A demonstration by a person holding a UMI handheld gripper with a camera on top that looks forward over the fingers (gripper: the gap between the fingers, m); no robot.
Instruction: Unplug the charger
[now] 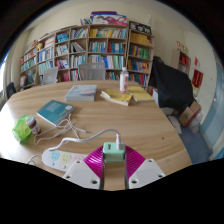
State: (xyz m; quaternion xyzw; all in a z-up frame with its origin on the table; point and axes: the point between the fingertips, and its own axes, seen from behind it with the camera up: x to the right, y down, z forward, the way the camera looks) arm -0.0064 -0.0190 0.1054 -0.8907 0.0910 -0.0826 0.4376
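A small mint-green charger sits between the magenta pads of my gripper. Both fingers press on its sides. A white cable leaves the charger's far end and loops away to the left over the wooden table. A white power strip lies on the table just left of my left finger. The charger stands apart from it, to its right.
A teal book and a green packet lie left of the cable. Books, a yellow book and a bottle are at the far side. A person in dark clothes leans on the table's right. Bookshelves stand behind.
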